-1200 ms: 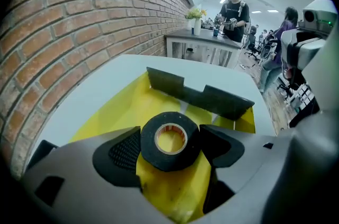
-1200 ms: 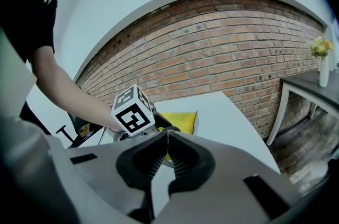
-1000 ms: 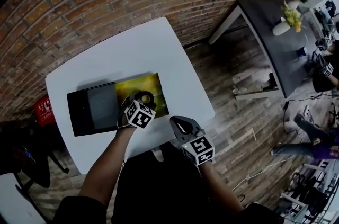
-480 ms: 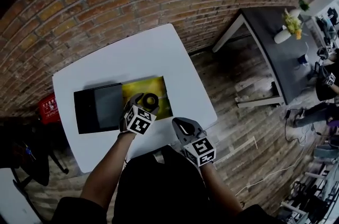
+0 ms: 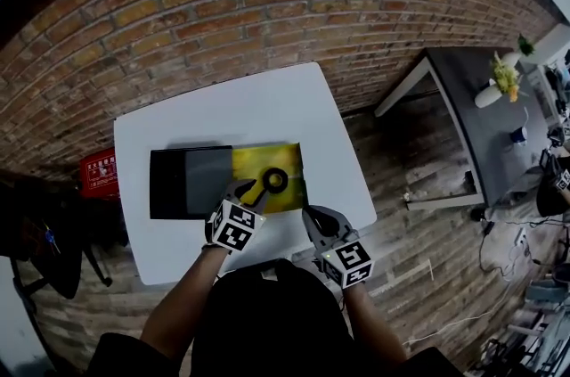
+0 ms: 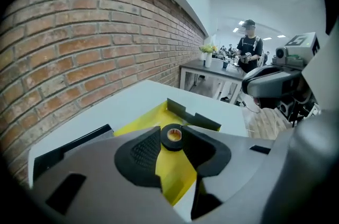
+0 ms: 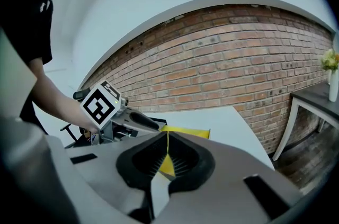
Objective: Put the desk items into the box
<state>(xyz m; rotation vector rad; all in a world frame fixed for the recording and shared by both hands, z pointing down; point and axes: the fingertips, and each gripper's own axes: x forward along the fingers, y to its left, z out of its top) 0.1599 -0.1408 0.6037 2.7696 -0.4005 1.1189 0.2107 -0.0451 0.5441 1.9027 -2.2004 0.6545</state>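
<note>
1. Since a second ago, when your left gripper (image 5: 264, 187) had its jaws wide around the roll (image 6: 172, 136), they have been closing. They now pinch the roll by its sides between the pads.
2. Your right gripper (image 7: 167, 149) is still near the front edge of the table (image 5: 240, 103). Its jaws are pressed together with nothing between them.
3. In the head view the table now sits further right than before.
4. The roll is a small black ring of tape with a pale core. The pads that grip it are black and ribbed.
5. The table is smooth and white, with rounded corners. Behind it runs a red brick wall (image 5: 267, 1).
6. The box (image 5: 254, 161) is shallow and rectangular, glossy yellow inside, with dark flaps along its far edge. A flat matte black panel (image 5: 189, 182) touches its left side.
7. You hold the roll over the box's yellow floor, toward its right half. Whether it touches the floor cannot be told.
</note>
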